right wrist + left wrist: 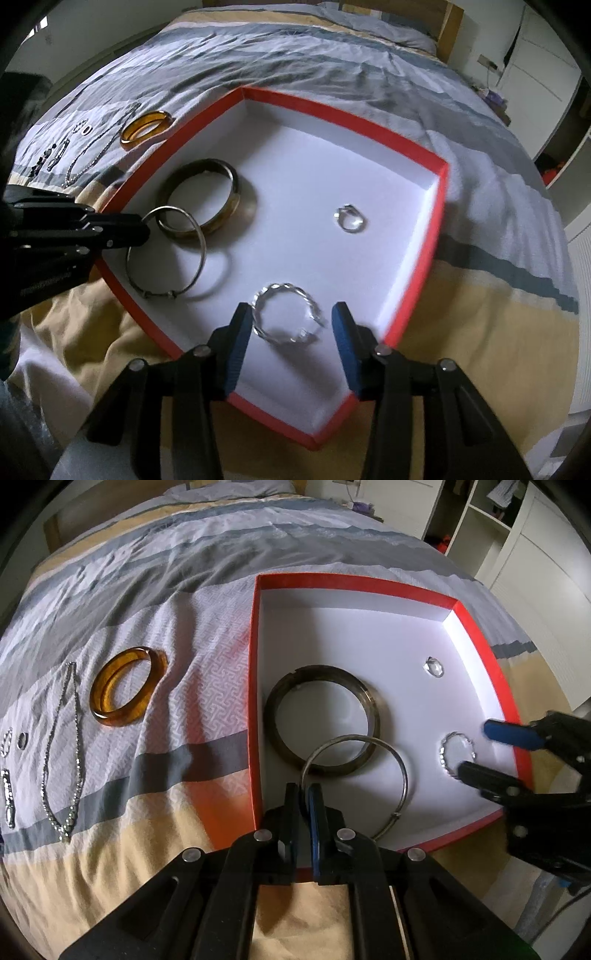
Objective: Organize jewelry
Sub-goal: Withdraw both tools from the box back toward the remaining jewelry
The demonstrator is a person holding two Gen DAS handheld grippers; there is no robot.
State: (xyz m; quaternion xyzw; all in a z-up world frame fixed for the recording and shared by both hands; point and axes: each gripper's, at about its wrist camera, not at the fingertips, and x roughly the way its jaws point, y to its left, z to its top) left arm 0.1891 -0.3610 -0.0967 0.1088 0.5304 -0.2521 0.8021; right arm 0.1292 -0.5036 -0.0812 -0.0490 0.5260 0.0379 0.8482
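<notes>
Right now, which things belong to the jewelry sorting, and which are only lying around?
Belongs to the job:
red box
thin silver bangle
dark bangle
twisted silver bracelet
small ring
amber bangle
chain necklace

Just lying about:
striped bedcover
white shelves

A wide bed (155,590) fills the room, covered by a crumpled duvet (369,74) striped in white, grey and pale yellow. Beyond the bed's far right corner stand white open shelves (476,524) and white cupboard doors (546,565). A wooden headboard (448,29) backs the far edge. Soft daylight falls across everything.
</notes>
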